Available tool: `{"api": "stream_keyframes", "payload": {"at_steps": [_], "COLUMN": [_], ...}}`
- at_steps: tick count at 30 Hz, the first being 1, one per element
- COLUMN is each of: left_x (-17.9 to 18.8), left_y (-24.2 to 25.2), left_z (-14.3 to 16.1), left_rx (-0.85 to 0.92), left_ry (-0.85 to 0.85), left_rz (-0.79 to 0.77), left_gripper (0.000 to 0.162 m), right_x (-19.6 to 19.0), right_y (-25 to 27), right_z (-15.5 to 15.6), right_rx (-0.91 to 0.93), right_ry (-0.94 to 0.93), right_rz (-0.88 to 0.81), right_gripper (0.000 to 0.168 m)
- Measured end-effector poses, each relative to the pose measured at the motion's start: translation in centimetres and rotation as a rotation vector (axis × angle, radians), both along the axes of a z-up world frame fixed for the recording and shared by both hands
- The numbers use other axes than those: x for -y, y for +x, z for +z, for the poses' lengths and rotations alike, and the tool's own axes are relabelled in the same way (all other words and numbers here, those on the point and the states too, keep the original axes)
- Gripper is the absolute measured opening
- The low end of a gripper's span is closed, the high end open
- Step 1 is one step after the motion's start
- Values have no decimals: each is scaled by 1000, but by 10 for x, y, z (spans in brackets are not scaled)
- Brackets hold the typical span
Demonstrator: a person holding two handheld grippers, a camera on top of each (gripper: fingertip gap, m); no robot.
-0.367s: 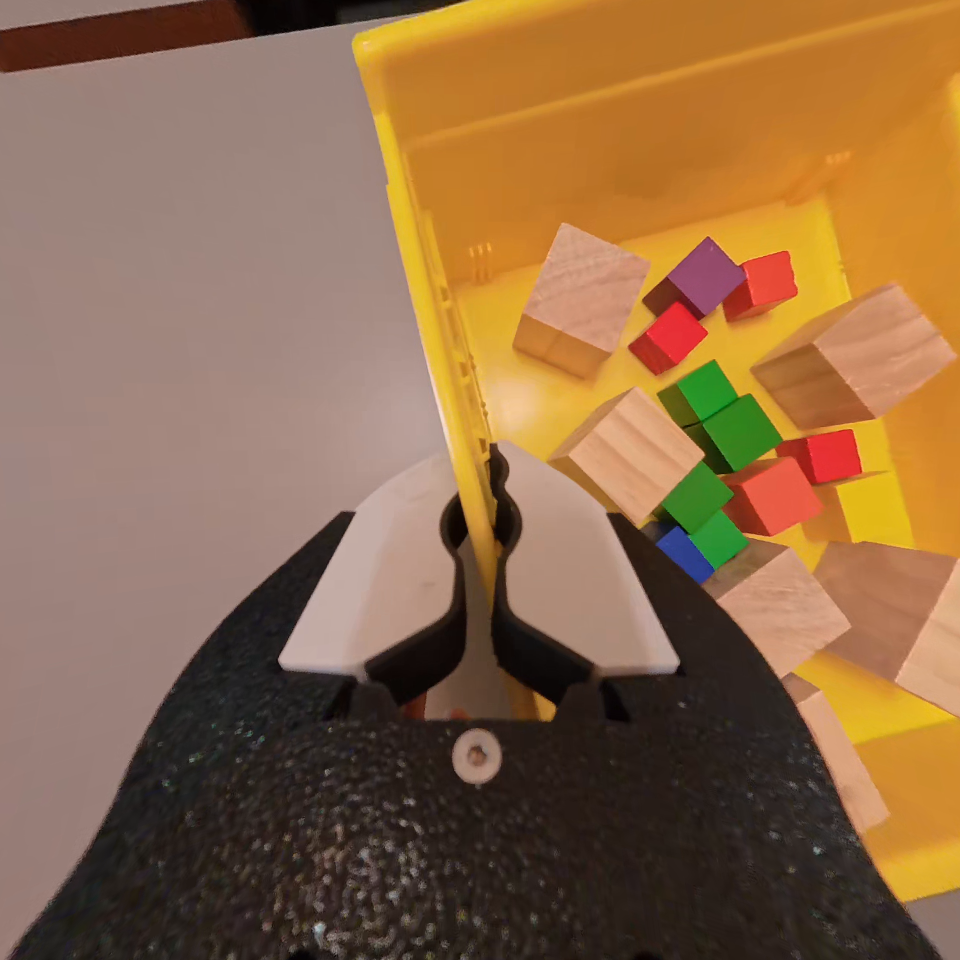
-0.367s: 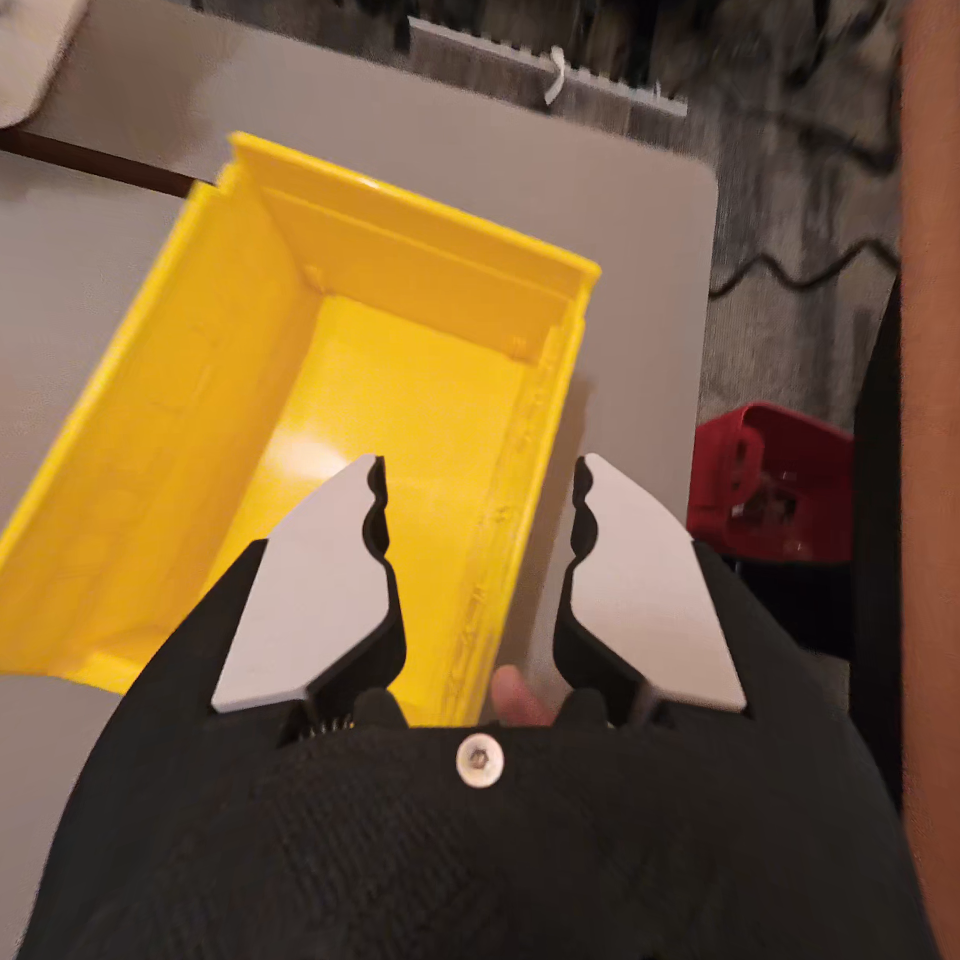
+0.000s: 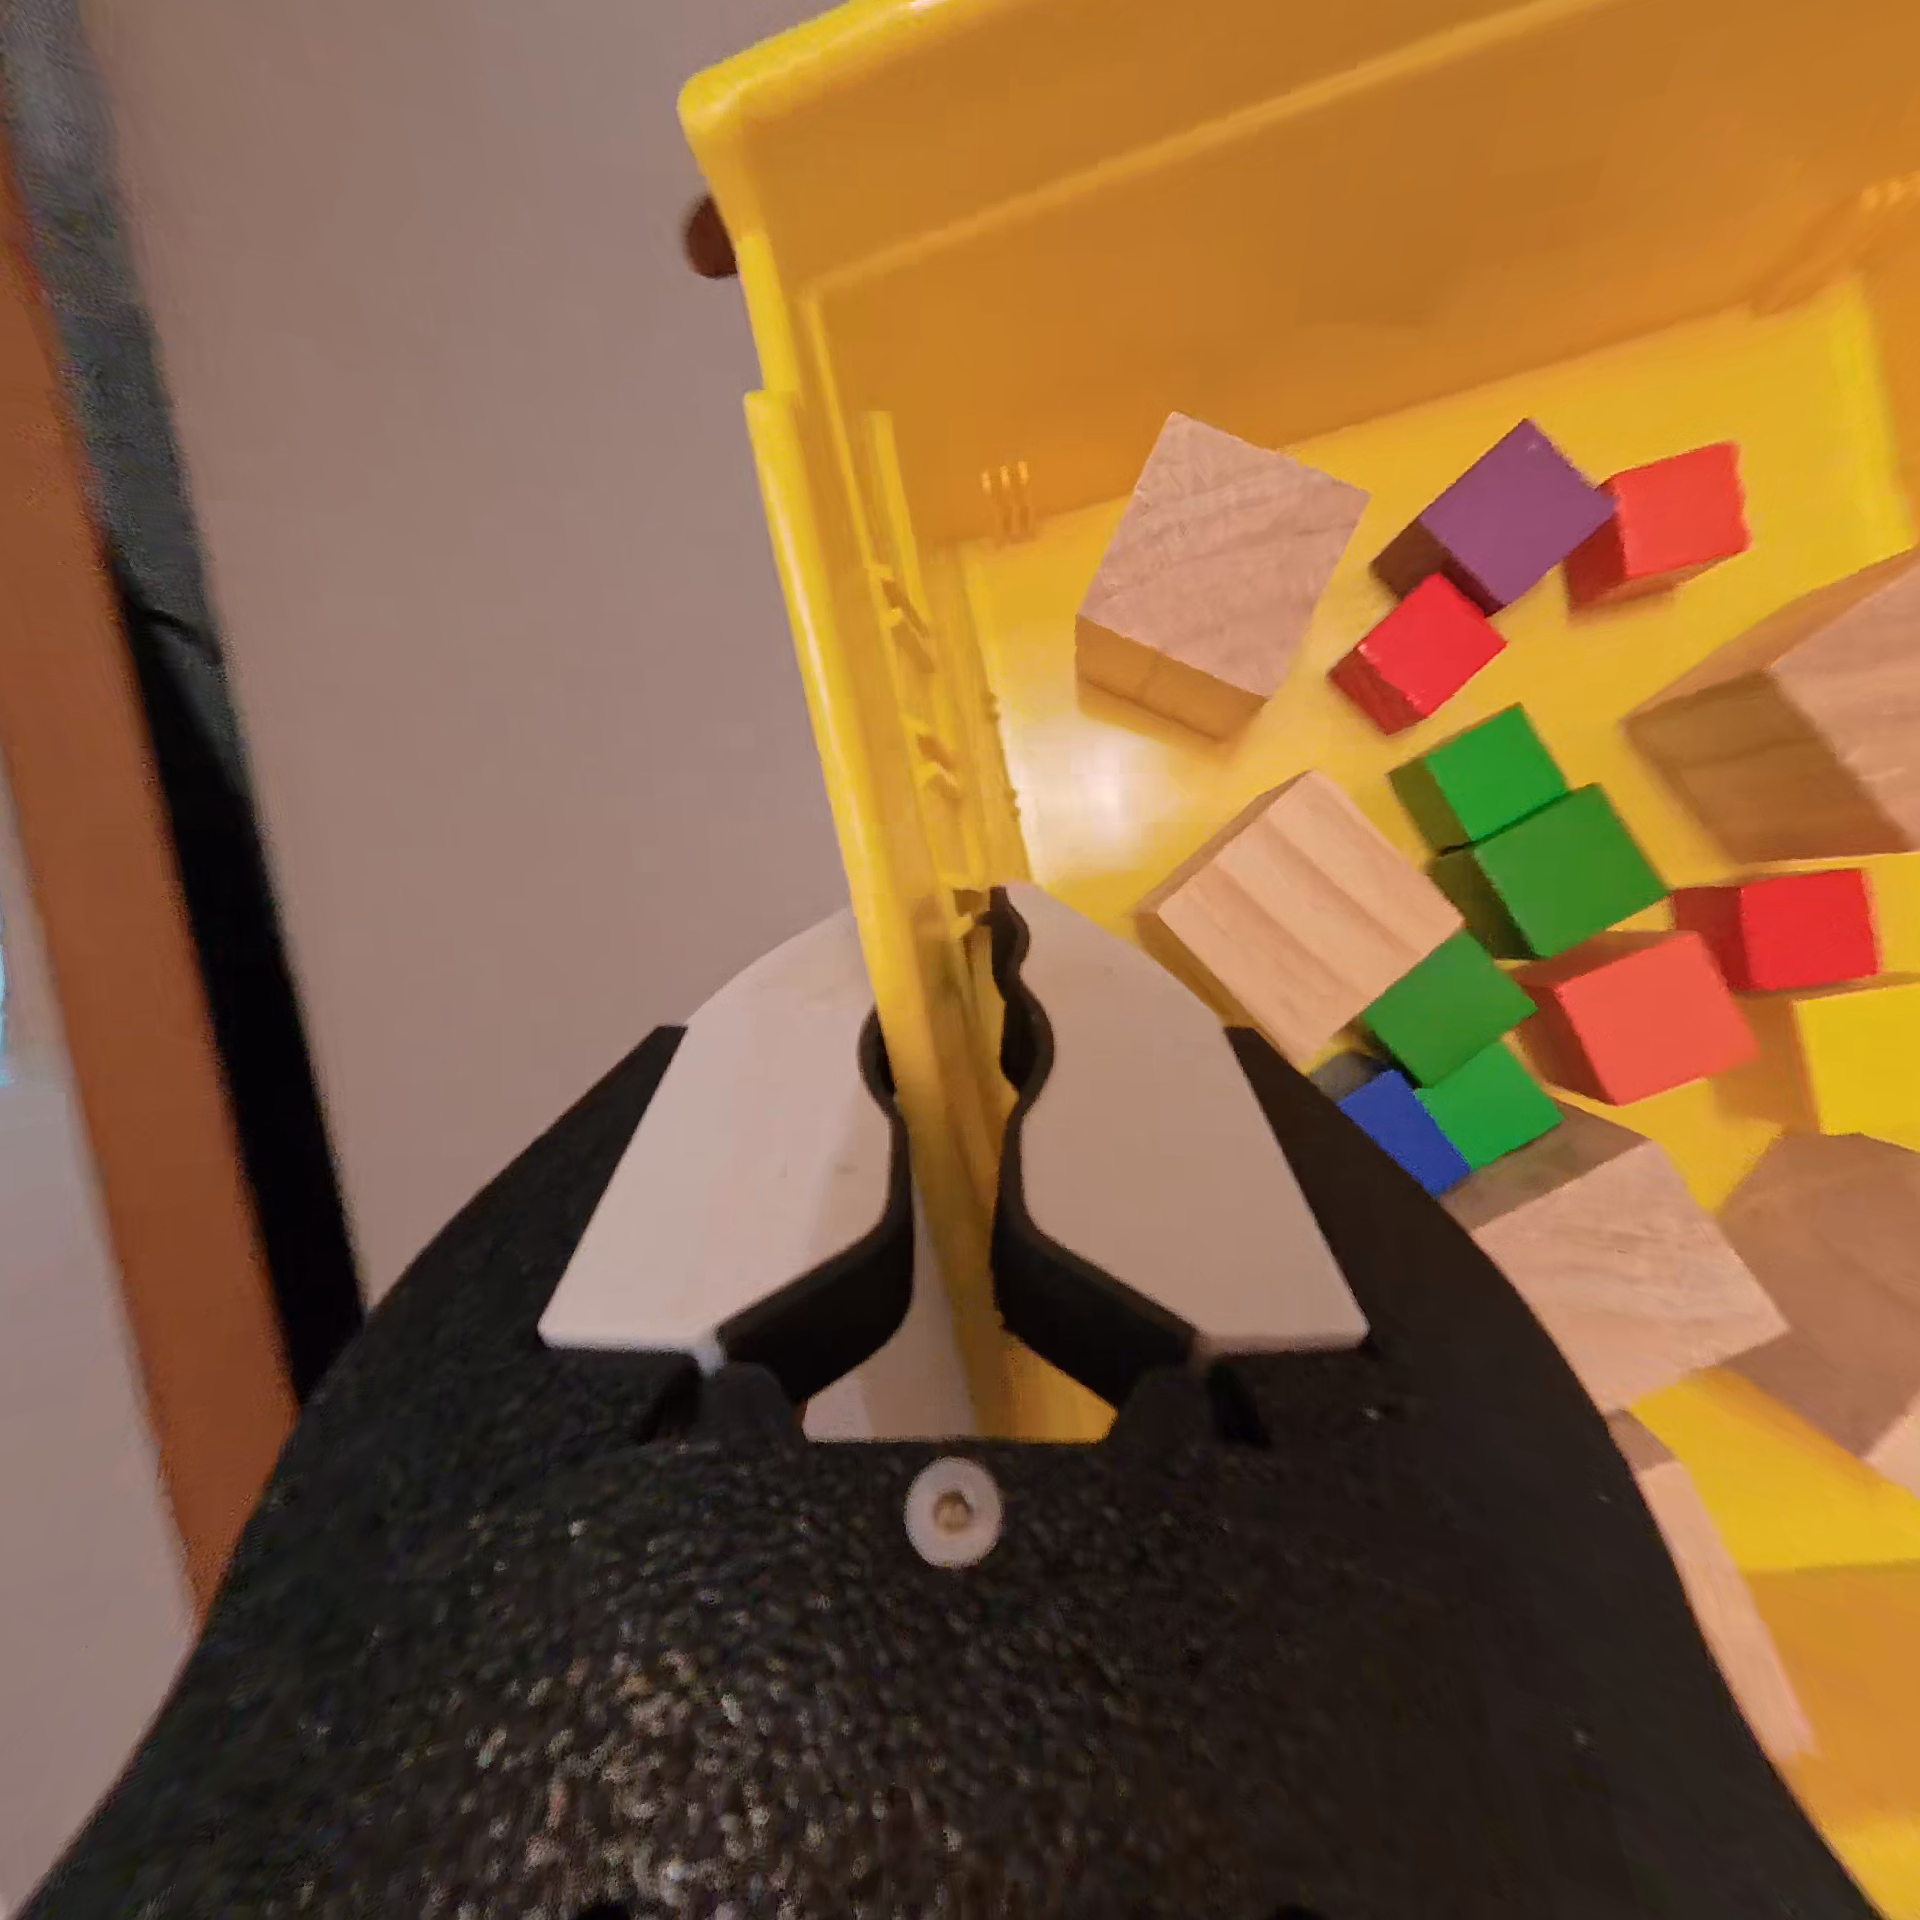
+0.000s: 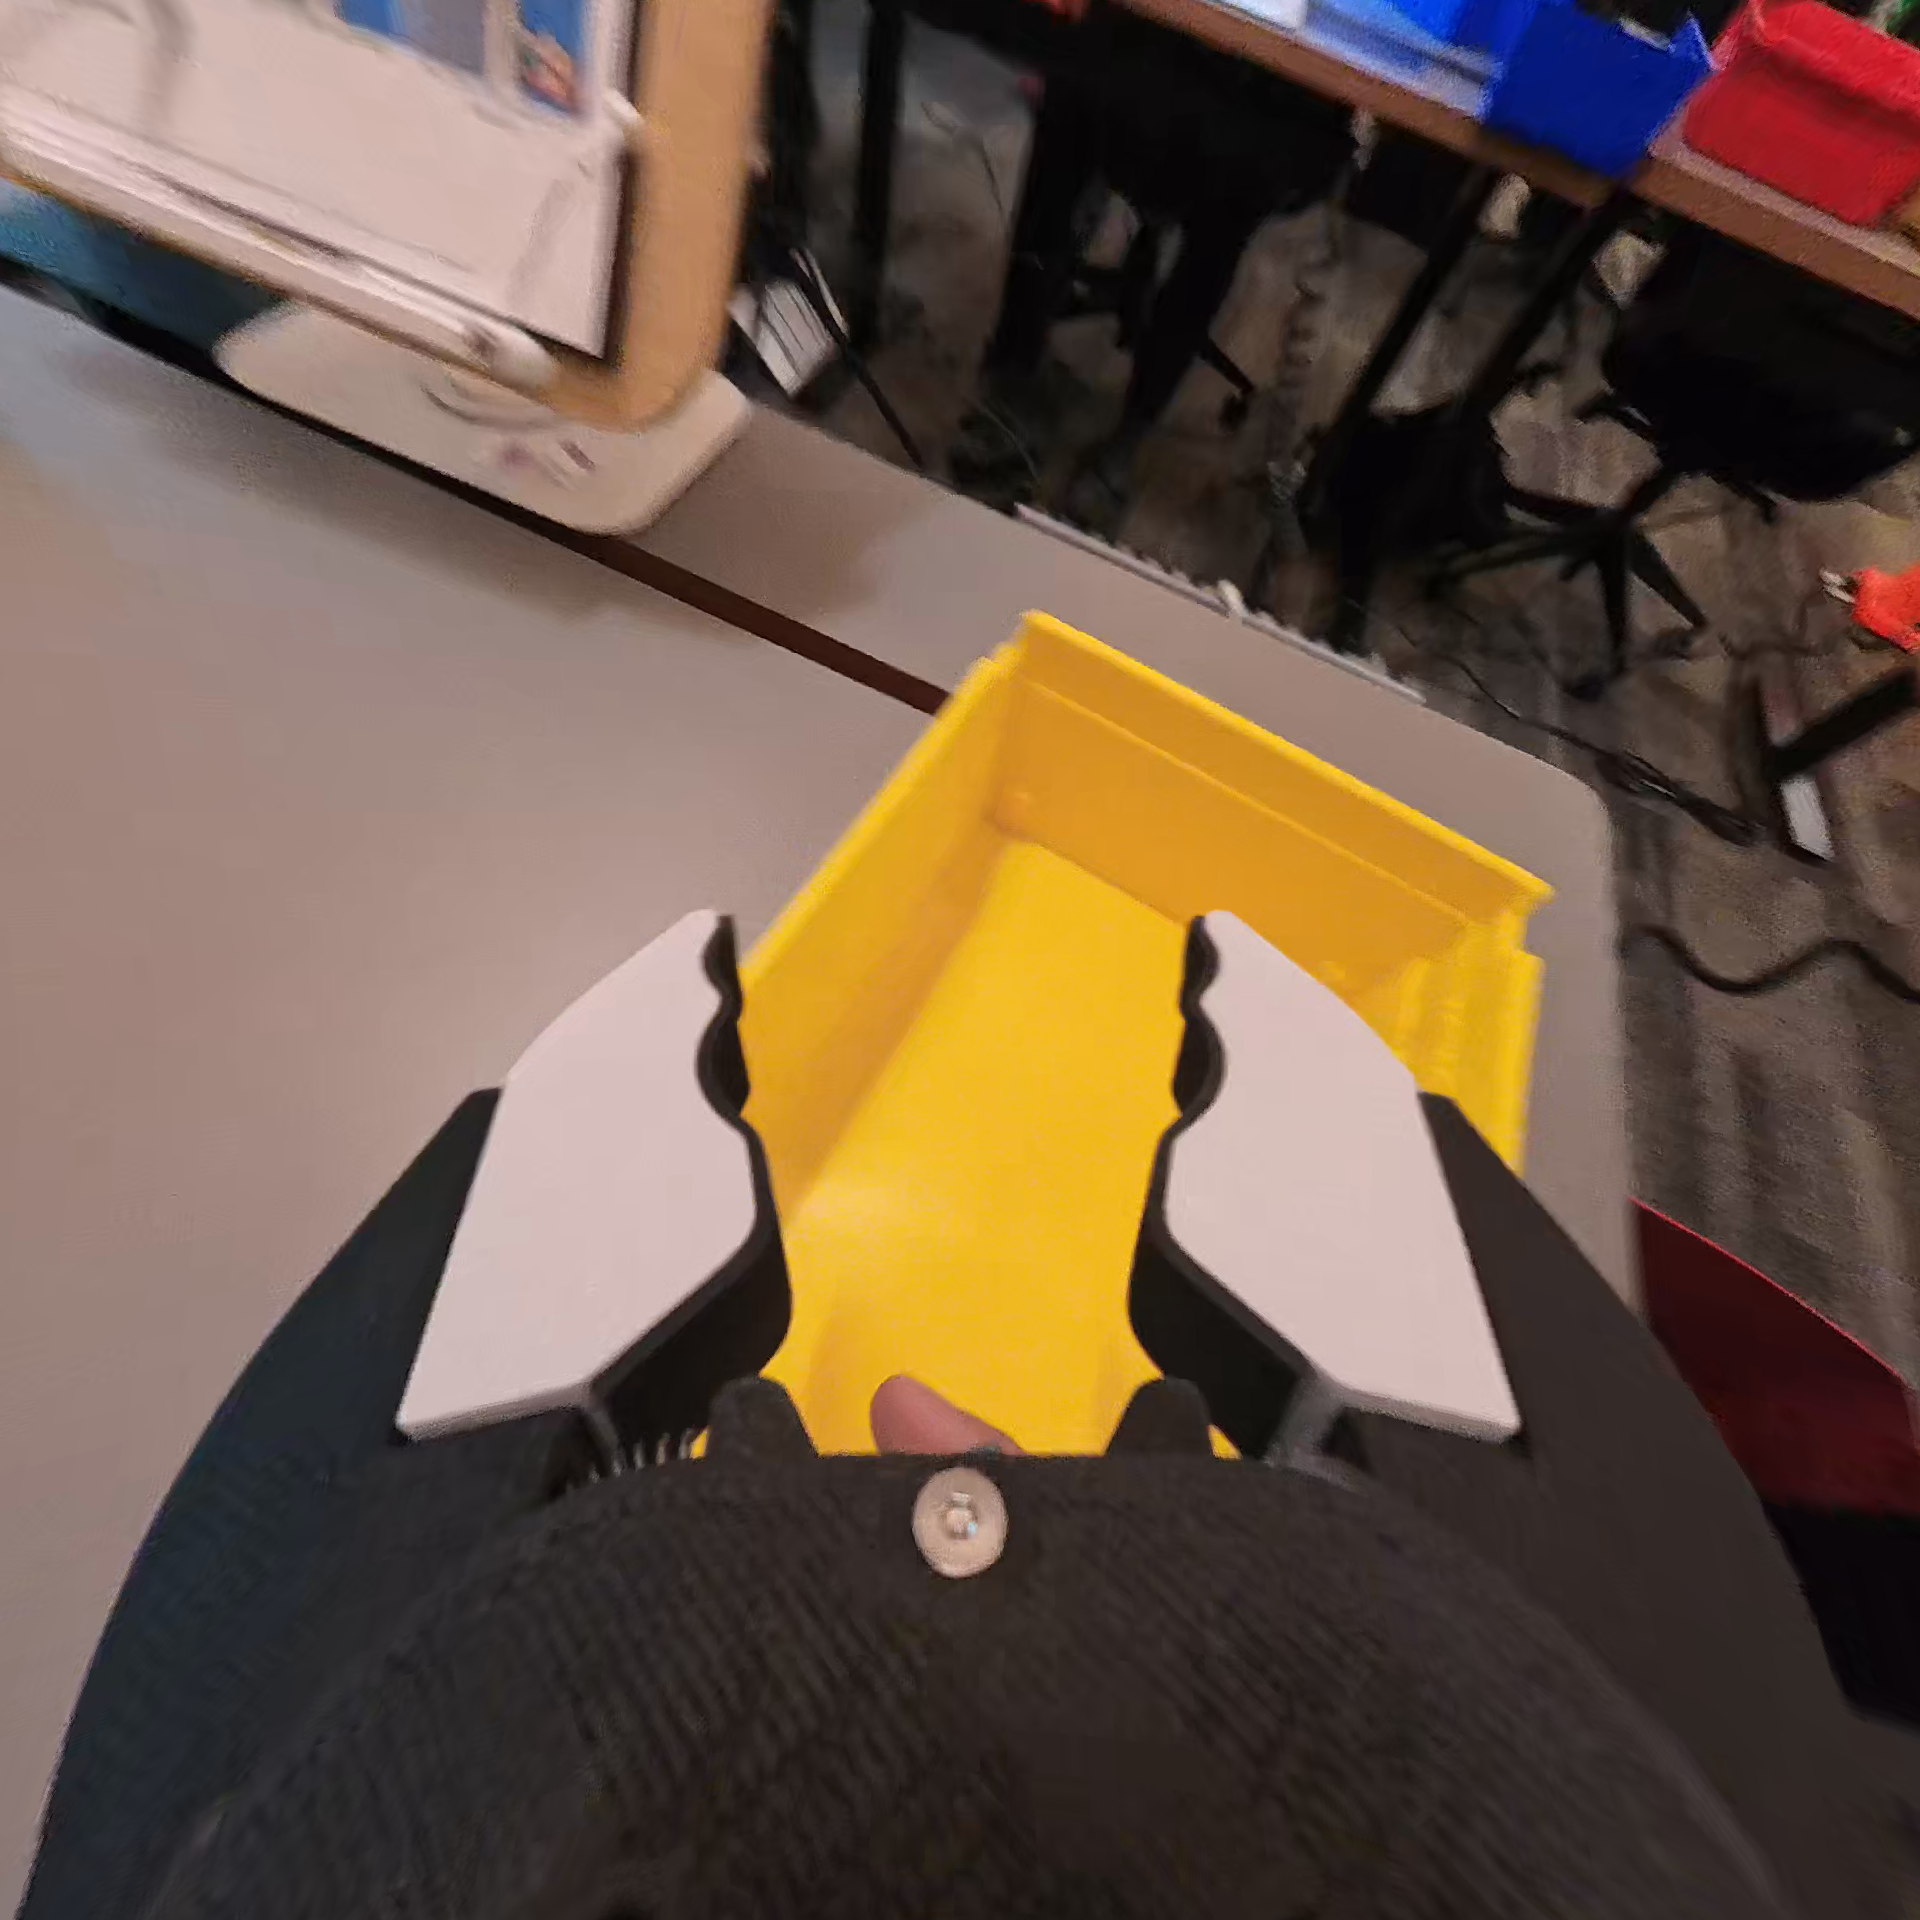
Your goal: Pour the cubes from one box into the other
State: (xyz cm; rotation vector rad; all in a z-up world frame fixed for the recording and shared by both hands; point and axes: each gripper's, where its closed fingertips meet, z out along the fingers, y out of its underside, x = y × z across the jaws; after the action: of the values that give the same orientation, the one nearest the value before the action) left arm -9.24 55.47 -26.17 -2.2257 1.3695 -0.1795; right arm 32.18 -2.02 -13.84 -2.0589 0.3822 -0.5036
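Note:
In the left wrist view my left gripper (image 3: 940,940) is shut on the left side wall of a yellow box (image 3: 1195,260). The box holds several cubes: big plain wooden ones (image 3: 1216,566), small green ones (image 3: 1548,862), red ones (image 3: 1423,644), a purple one (image 3: 1512,509), a blue one (image 3: 1397,1127) and a yellow one (image 3: 1860,1049). In the right wrist view my right gripper (image 4: 961,945) is open above the near end of a second yellow box (image 4: 1247,790), which is empty and stands on the grey table (image 4: 364,831).
A white and tan appliance (image 4: 447,260) stands at the table's far left. Beyond the table edge lie the floor with cables, a red bin (image 4: 1766,1382) low at the right, and blue (image 4: 1590,73) and red bins on a far table. A fingertip (image 4: 925,1423) shows between the right gripper's fingers.
The left gripper has raised the full box and the background has swung; the cubes keep their places. The right gripper has pulled back and tilted up, so the empty box looks smaller and farther.

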Motion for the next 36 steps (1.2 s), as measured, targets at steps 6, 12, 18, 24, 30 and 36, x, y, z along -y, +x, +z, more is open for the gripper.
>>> {"api": "stream_keyframes", "payload": {"at_steps": [6, 12, 18, 24, 30, 36], "left_x": [-31, -34, -24, -12, 3, 7], "left_y": [-2, -4, -12, -25, -30, -48], "left_z": [5, 50, 117, 129, 125, 95], "left_rx": [62, 242, 406, 484, 408, 207], "left_ry": [101, 289, 422, 309, 351, 208], "left_rz": [24, 15, -13, 7, -66, -18], "left_gripper": [11, 16, 36, 63, 72, 72], "right_x": [-41, -82, -136, -212, -276, -322], "right_y": [-42, -61, -86, -149, -207, -255], "right_z": [24, 36, 31, 20, 2, -27], "right_rx": [43, 111, 124, -120, -320, -477], "right_ry": [201, 210, 146, 165, 92, -121], "right_rz": [111, 121, 140, 310, 439, 456], "right_gripper": [61, 78, 94, 98, 97, 95]}}
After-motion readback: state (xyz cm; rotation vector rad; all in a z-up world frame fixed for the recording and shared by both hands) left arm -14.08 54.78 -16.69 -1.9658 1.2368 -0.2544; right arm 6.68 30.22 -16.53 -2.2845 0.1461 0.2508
